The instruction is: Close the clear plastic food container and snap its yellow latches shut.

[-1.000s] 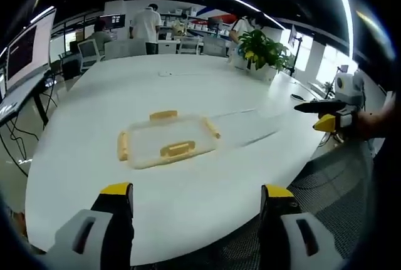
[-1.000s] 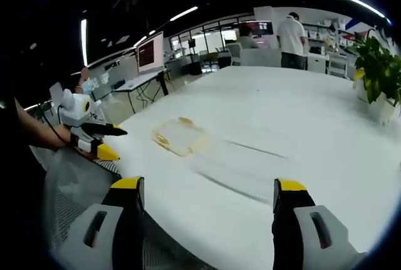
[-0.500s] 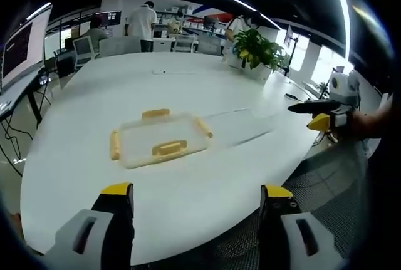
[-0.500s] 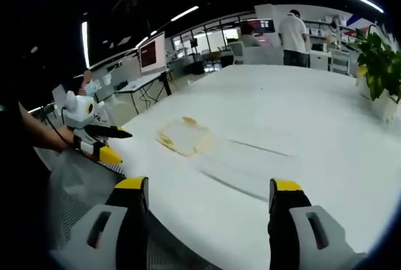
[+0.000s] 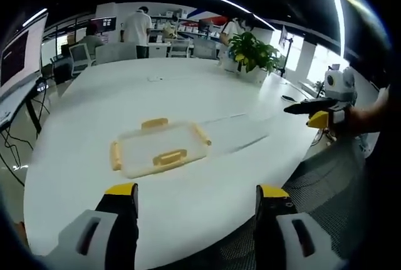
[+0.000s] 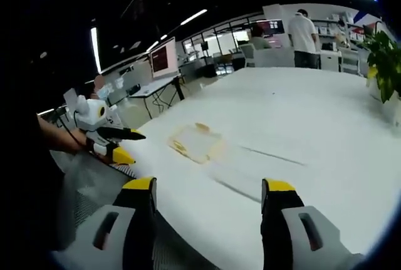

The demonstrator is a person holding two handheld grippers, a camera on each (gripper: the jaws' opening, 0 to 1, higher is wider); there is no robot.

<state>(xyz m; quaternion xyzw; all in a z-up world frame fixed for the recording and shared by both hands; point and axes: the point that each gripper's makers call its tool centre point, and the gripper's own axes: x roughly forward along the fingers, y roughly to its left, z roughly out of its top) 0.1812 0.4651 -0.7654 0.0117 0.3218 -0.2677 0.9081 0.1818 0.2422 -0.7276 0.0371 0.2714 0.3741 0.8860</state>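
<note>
Office space spreads out behind your big white table (image 5: 188,88) — desks, monitors and a few people standing at the far end.

The clear container (image 5: 159,149) lies flat on the table, a little left of centre in your left gripper view, with the lid sitting on it. Its long axis runs roughly left to right across that view, tilted slightly so the right end sits farther from you. You can see a yellow latch (image 5: 170,156) on the near long side, another on the far long side, and one on each short end. Whether any of them is snapped down is too small to tell.

Your left gripper (image 5: 195,196) hovers above the near table edge, well short of the container, its jaws spread wide with nothing between them. Your right gripper (image 6: 208,190) is likewise spread wide and empty, off the table's side; from there the container (image 6: 197,143) looks small and well apart.

A potted plant (image 5: 251,51) stands at the far right of the table, well clear of the container — nothing lies between either gripper and it. A mesh chair back (image 5: 332,182) sits beside the table edge.
</note>
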